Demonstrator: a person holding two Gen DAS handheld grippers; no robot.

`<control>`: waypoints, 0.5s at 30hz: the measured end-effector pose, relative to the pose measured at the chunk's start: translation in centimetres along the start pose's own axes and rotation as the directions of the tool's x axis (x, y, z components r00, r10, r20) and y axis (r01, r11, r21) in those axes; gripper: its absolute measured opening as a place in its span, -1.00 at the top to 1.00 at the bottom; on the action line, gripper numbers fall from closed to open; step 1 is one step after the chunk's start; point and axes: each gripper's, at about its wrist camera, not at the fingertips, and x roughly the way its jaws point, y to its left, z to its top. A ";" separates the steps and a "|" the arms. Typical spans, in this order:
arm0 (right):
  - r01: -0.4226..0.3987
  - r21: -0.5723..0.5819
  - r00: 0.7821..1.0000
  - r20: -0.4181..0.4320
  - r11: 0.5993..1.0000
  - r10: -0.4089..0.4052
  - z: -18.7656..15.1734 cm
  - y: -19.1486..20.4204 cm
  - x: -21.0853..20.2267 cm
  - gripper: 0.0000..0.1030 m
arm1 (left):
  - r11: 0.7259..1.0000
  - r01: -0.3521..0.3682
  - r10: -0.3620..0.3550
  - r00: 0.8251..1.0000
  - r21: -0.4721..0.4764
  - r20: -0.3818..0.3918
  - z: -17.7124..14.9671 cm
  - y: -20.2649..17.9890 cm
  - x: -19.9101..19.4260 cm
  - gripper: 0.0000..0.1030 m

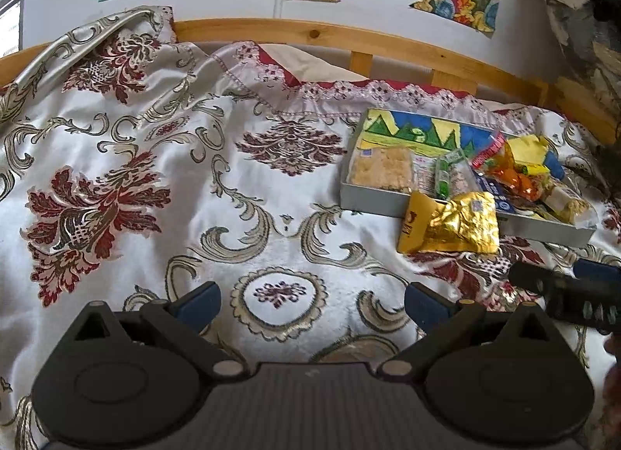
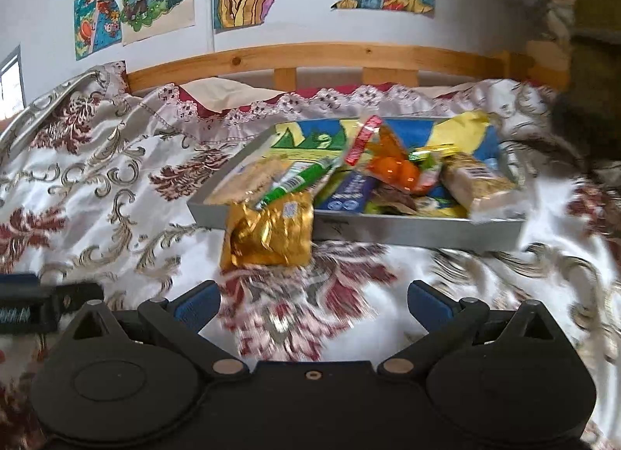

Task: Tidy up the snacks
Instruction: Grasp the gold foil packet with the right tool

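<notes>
A shallow grey box (image 1: 372, 206) (image 2: 407, 230) lies on the patterned bedspread, holding several snack packets: a pale cracker pack (image 1: 382, 169) (image 2: 248, 180), a green stick (image 1: 446, 174) (image 2: 297, 182), an orange candy bag (image 1: 504, 170) (image 2: 392, 166) and a rice bar (image 2: 475, 182). A gold foil packet (image 1: 454, 223) (image 2: 268, 234) leans over the box's front wall onto the bedspread. My left gripper (image 1: 312, 306) is open and empty, well left of the box. My right gripper (image 2: 312, 304) is open and empty, just in front of the gold packet.
The satin bedspread (image 1: 194, 186) (image 2: 446, 294) covers the bed. A wooden bed rail (image 1: 310, 32) (image 2: 330, 56) and a wall with coloured drawings stand behind. The right gripper's body (image 1: 570, 294) shows at the left view's right edge; the left gripper's body (image 2: 42, 306) shows at the right view's left edge.
</notes>
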 end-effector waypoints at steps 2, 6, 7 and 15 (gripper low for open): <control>-0.020 0.021 1.000 -0.009 1.000 0.020 0.8 -0.1 1.3 -0.98 | 1.000 -0.003 0.003 1.000 -0.009 0.006 0.0 0.3 0.2 -0.99; -0.039 0.052 0.999 -0.036 0.998 0.041 2.0 -0.3 3.6 -0.83 | 1.000 -0.003 0.004 1.000 -0.030 0.008 0.0 0.8 0.6 -0.99; -0.046 0.059 0.998 -0.045 0.997 0.049 2.3 -0.3 4.2 -0.81 | 0.999 -0.002 0.002 1.000 -0.034 0.008 0.1 0.9 0.6 -0.99; -0.074 0.093 0.995 -0.060 0.993 0.080 2.6 -0.1 6.5 -0.57 | 0.998 0.012 -0.011 1.000 -0.069 0.018 0.0 1.3 0.9 -0.99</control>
